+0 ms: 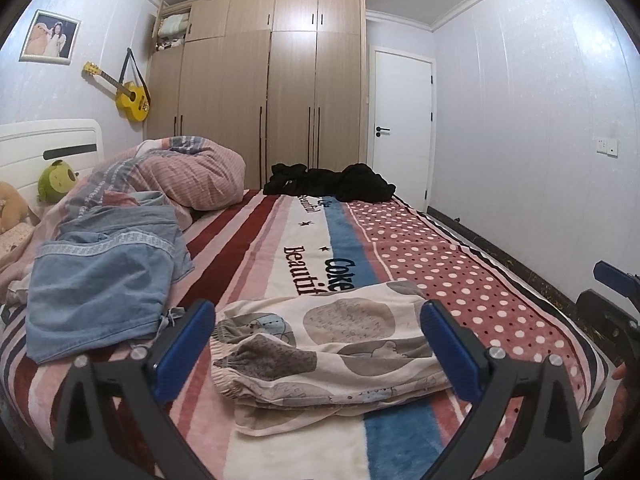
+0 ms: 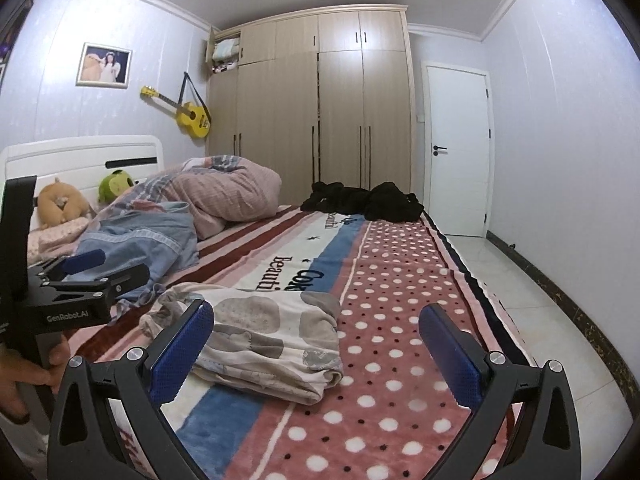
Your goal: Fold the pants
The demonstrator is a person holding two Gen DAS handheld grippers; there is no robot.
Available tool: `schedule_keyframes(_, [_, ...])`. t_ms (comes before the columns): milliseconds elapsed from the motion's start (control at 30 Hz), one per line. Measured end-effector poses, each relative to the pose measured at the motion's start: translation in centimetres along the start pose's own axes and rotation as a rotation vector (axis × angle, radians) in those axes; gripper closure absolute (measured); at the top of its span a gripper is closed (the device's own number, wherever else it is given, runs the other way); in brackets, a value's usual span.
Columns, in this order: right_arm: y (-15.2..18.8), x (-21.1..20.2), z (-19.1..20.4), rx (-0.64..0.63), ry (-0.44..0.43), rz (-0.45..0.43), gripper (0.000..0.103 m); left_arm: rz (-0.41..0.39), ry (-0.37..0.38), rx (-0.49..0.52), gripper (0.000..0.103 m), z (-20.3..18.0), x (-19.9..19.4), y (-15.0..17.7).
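The cream pants with grey blotch print (image 1: 332,352) lie folded into a compact bundle on the striped bedspread (image 1: 280,240). My left gripper (image 1: 318,328) hangs open just above and behind the bundle, its blue pads (image 1: 182,350) wide apart and touching nothing. In the right wrist view the same folded pants (image 2: 264,344) rest left of centre. My right gripper (image 2: 316,332) is open too, with its left pad over the bundle's near edge and its right pad above the dotted part of the bedspread (image 2: 400,320). The left gripper's body (image 2: 72,292) shows at the left edge there.
Blue denim clothing (image 1: 100,280) lies crumpled to the left. A bunched duvet (image 1: 188,176) and plush toys (image 1: 56,180) sit near the headboard. A black garment (image 1: 332,182) lies at the bed's far end. Wardrobe (image 1: 260,92), door (image 1: 400,128) and tiled floor (image 2: 520,300) lie beyond.
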State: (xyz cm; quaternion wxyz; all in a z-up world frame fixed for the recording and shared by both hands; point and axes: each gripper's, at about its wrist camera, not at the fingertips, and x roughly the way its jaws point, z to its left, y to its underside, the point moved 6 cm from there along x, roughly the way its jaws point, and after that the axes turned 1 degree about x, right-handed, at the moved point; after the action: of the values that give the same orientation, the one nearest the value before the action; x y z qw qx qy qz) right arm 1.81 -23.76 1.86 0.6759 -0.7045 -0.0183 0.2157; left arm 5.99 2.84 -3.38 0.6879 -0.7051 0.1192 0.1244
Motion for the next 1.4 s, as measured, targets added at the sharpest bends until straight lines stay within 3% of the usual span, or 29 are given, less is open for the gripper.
schedule_keyframes(1400, [0.43,0.10,0.45,0.017,-0.013,-0.005,0.001,-0.015,0.017,-0.008,0.001,-0.65,-0.23,0.30])
